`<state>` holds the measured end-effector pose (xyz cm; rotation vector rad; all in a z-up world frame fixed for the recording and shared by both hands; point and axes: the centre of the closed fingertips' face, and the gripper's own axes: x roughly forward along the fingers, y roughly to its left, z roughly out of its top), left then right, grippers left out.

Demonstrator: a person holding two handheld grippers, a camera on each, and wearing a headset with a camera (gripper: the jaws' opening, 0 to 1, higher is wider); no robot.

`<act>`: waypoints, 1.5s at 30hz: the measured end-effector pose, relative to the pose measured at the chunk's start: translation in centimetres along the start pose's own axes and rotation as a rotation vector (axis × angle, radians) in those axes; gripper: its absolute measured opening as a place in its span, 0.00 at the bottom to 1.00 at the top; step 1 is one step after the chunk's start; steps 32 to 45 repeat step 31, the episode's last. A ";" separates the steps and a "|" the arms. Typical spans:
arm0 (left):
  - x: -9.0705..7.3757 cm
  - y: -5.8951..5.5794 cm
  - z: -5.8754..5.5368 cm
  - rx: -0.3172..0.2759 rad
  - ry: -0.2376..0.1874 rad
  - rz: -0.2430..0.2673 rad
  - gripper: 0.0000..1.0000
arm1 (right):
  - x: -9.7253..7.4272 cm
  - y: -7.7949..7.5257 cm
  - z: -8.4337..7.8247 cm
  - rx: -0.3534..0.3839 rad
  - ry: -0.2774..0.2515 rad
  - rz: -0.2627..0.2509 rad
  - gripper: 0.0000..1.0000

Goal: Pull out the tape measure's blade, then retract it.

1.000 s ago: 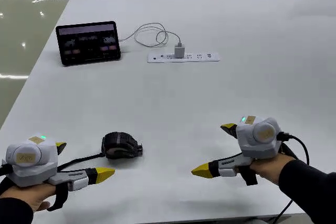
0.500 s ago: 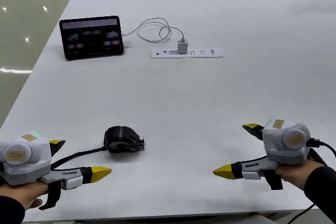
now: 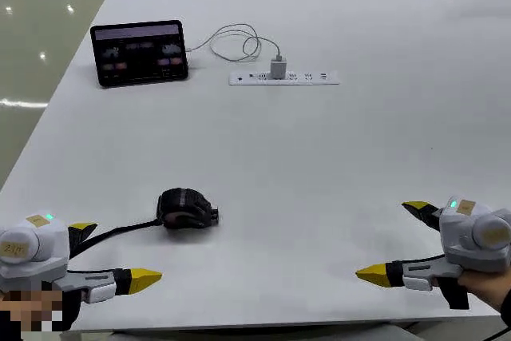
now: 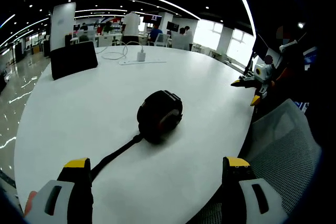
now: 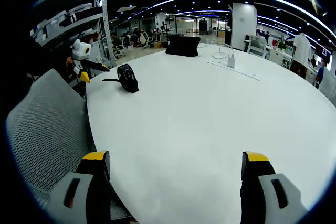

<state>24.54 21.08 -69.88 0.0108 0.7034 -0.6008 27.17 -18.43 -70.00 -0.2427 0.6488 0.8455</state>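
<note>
White desk fills most of the scene, with an open-plan office behind it. The tape measure, a black rounded case, lies on the desk toward the near left, not far from the front edge. Its dark strap trails leftward toward the left gripper; whether strap and finger touch cannot be told. This gripper hovers just beside the tape measure at the desk's near-left corner, pointing across the desk to the right. Its yellow-tipped fingers are spread wide and released. A broad bare stretch of desk lies between the tape measure and the right gripper, which is well apart at the near right. A hand in a dark sleeve holds it low over the front edge, pointing left, with its fingers likewise parted and released. Beyond the tape measure the desk runs open up to a tablet propped upright at the far left. A white power strip lies near the tablet, with a charger plugged into it and a looped cable. In the right gripper view a grey mesh chair sits just off the desk's edge.
</note>
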 end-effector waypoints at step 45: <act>-1.2 1.4 0.4 -0.037 0.010 0.026 1.00 | -1.0 0.1 -0.6 0.048 0.009 -0.033 1.00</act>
